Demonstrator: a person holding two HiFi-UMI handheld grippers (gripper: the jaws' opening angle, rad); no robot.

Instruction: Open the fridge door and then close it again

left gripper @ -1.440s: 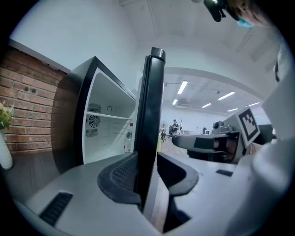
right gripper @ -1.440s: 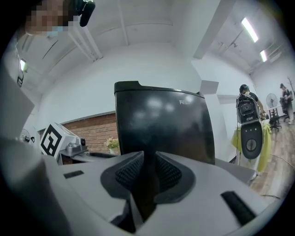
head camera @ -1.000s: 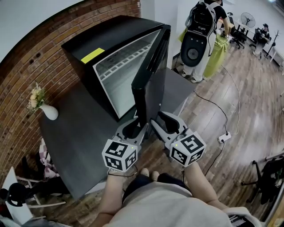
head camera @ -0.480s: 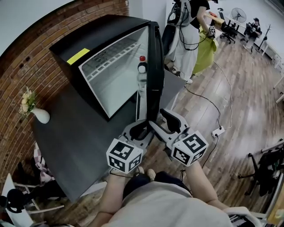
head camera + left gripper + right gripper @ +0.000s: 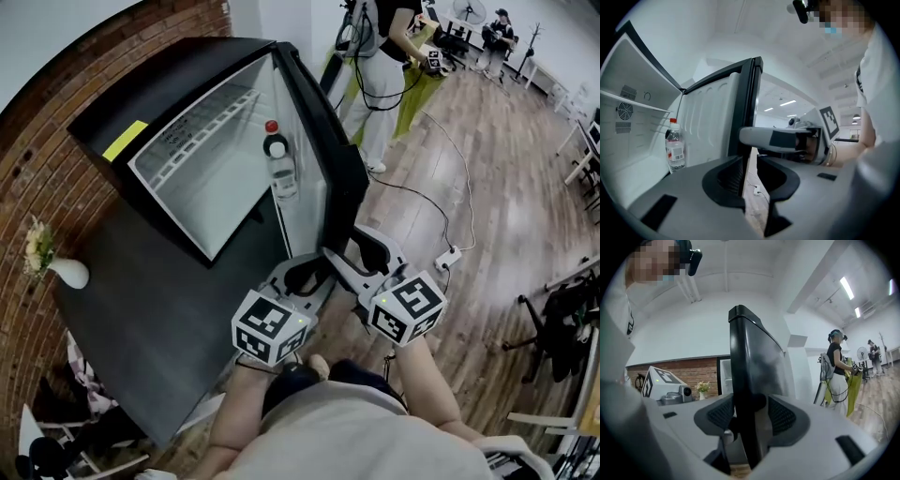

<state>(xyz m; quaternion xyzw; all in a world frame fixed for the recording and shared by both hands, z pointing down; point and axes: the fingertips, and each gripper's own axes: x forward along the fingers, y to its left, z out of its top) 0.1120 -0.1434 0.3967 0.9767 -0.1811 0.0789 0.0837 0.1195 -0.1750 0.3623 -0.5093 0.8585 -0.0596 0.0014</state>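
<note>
Head view, read outward from the fridge (image 5: 169,94): well to its left, on the dark bench (image 5: 141,319), a white vase (image 5: 67,273) of flowers against the brick wall (image 5: 47,159). On the fridge top, a yellow sticker (image 5: 126,141); below it, bare white shelves (image 5: 202,141) laid open to sight. At the fridge's right side, the door (image 5: 330,164) swung well out from the cabinet, with a red-capped bottle (image 5: 279,167) upright in the door rack. By judgement, then: opening half done or close to done, closing half not yet begun. At the door's free edge (image 5: 747,108), on the side nearer the fridge, the left gripper (image 5: 305,274): jaws astride that edge and just been closing, yet in the left gripper view with a clear gap beside the far pad (image 5: 777,176), so apart around the edge, not clamped on it. Just beside it, on the side away from the fridge, the right gripper (image 5: 361,258): jaws just been opening, spread wide, with the door's dark edge standing between the pads (image 5: 782,416) and seemingly unpressed. Further right of the fridge, past the door, a standing person (image 5: 375,47) on the wooden floor (image 5: 487,178), no part of the job. Left to do, as judged: bring the door back round toward the fridge until flush with the cabinet front; both grippers well placed at the edge for that.
</note>
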